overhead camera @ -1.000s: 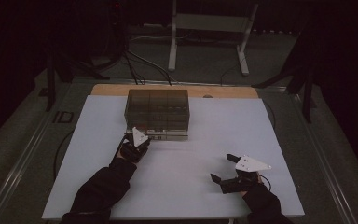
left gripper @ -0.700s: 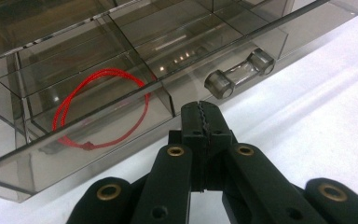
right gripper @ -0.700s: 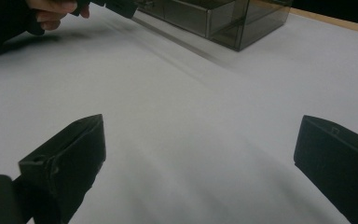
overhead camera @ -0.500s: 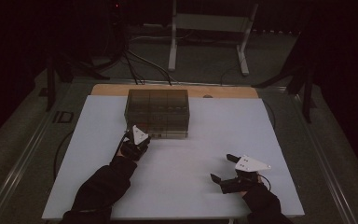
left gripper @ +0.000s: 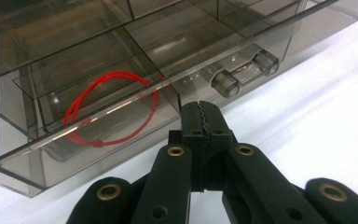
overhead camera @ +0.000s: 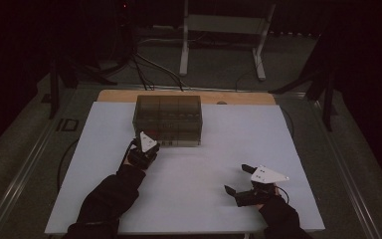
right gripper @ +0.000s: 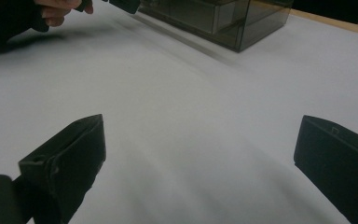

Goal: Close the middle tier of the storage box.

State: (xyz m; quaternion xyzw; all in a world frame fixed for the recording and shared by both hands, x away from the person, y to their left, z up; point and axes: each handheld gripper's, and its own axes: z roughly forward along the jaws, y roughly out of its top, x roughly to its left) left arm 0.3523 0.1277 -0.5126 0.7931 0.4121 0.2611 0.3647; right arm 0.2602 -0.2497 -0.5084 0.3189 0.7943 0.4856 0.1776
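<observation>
The smoky see-through drawer box [overhead camera: 168, 119] stands toward the far middle of the white table [overhead camera: 94, 164], its back close to the wooden strip [overhead camera: 238, 97] along the far edge. A red string loop [left gripper: 112, 109] lies in the bottom drawer [left gripper: 98, 135], and beside it a drawer handle [left gripper: 244, 72] with two round knobs sticks out. The left gripper [left gripper: 200, 116] has its jaws pressed together, empty, tips at the front of the box between loop and handle. Open white surface spreads right and toward the near edge. There the right gripper [overhead camera: 236, 180] rests, jaws spread wide, nothing between them, well apart from the box.
</observation>
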